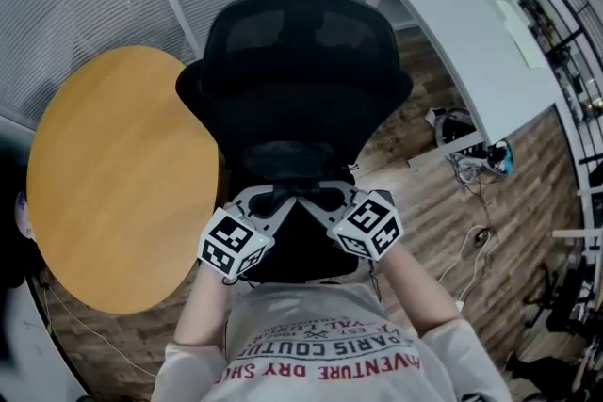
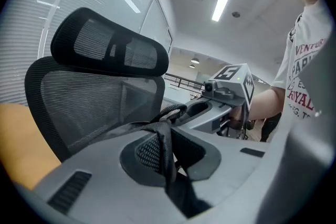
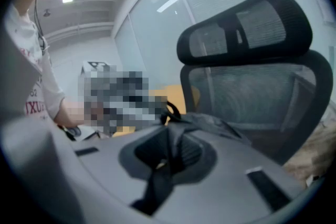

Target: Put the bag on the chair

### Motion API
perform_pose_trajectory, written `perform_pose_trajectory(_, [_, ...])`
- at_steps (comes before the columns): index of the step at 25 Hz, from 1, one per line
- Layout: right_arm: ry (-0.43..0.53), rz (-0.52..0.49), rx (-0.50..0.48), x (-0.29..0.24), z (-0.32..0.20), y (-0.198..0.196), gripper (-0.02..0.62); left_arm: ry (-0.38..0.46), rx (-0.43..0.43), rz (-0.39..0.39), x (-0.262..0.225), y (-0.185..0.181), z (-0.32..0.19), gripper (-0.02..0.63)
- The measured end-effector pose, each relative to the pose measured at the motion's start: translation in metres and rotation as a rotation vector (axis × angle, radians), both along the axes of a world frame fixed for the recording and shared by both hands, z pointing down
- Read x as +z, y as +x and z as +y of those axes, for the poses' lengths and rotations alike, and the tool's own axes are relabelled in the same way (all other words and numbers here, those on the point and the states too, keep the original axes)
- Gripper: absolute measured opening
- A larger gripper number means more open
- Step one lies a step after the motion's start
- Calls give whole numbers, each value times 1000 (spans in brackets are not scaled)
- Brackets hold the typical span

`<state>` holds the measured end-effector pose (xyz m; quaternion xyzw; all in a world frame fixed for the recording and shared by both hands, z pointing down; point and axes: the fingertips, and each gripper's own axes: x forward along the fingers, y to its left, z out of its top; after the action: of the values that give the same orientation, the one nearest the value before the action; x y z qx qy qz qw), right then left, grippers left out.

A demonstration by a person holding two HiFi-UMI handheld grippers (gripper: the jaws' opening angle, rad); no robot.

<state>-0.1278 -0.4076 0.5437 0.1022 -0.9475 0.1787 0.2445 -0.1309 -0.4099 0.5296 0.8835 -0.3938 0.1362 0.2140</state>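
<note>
I have both hand-held grippers out in front of me, close together over the front of the black chair (image 1: 292,61). My left hand-held gripper (image 1: 267,200) is clamped on a black strap (image 2: 167,157), which runs up between the jaws and over to the other side. My right hand-held gripper (image 1: 327,199) pinches a dark strap the same way, with no gap showing beside it. The two tips point toward each other and toward the chair's back, and their marker cubes sit near my wrists. The bag (image 1: 297,245) hangs as a dark mass between and under the two grippers, right at the seat. It is black against black, so I cannot tell whether it rests on the seat or hangs just above it. In the right gripper view its fabric spreads past the jaws toward the mesh backrest. A round wooden table (image 1: 122,174) stands just left of the chair, and a white desk (image 1: 471,33) stands well off to the right on the wood floor (image 1: 424,193).
</note>
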Motion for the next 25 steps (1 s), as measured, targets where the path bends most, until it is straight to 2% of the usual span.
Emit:
perform_pose_trajectory(7, [-46, 62, 3, 40, -17, -4, 49, -102, -10, -6, 40, -5, -18, 57])
perform_pose_trajectory(11, [-78, 42, 45, 46, -25, -6, 49, -96, -6, 47, 45, -9, -24, 58])
perform_pose_trajectory(19, [-102, 93, 93, 75, -44, -1, 51, -139, -1, 144, 81, -7, -35, 58])
perform_pose_trajectory(25, [-103, 163, 118, 123, -47, 9, 51, -228, -14, 121, 136, -6, -35, 59])
